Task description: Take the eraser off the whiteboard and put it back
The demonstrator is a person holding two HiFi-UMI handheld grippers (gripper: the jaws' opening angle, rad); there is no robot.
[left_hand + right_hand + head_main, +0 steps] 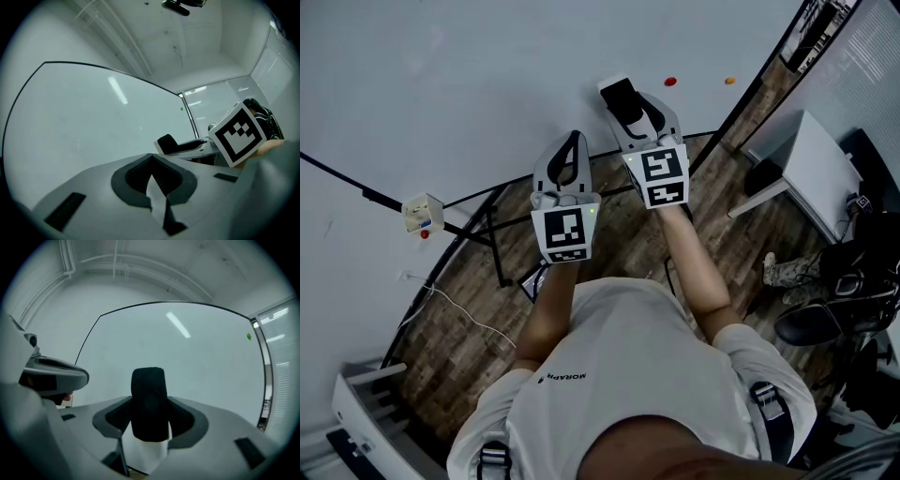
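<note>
Eraser is off the whiteboard, clamped in the right hand-held gripper mid-frame, left hand-held gripper closed and empty; next it likely needs pressing flat to the board, then release.

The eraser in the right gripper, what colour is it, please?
The eraser is black over white, clearest in the right gripper view.

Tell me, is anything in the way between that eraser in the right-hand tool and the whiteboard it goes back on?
Nothing visible. The eraser sits in the right gripper's jaws, facing a bare stretch of whiteboard. The left gripper is off to one side, not in between.
</note>
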